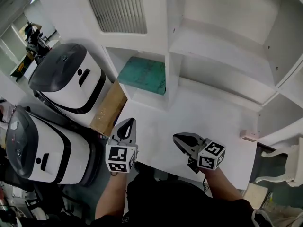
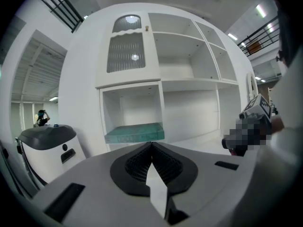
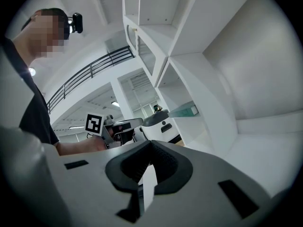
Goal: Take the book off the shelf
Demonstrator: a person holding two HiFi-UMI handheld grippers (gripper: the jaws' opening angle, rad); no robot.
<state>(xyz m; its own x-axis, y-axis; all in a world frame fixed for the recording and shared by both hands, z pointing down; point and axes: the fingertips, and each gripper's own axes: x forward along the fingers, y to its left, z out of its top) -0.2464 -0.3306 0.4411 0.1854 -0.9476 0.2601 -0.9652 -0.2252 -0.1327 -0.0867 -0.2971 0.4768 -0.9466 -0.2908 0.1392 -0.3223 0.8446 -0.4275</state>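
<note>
The teal book [image 1: 144, 74] lies flat in a shelf [image 1: 222, 51] cubby, apart from the left gripper [image 1: 127, 123] and right gripper [image 1: 179, 138], both closed empty.

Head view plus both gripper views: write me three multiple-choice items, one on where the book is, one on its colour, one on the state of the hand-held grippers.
1. Where does the book lie?
A. flat in the low left compartment of the shelf
B. upright on the top board
C. on the floor

2. What colour is its cover?
A. red
B. teal
C. yellow

3. How do the left hand-held gripper and the right hand-held gripper stand?
A. both shut, empty
B. both wide open
C. one shut on the book

Answers:
1. A, the head view shows it lying flat in that compartment.
2. B, the cover shows teal in the head and left gripper views.
3. A, each gripper view shows the jaws together with nothing between them.
</note>
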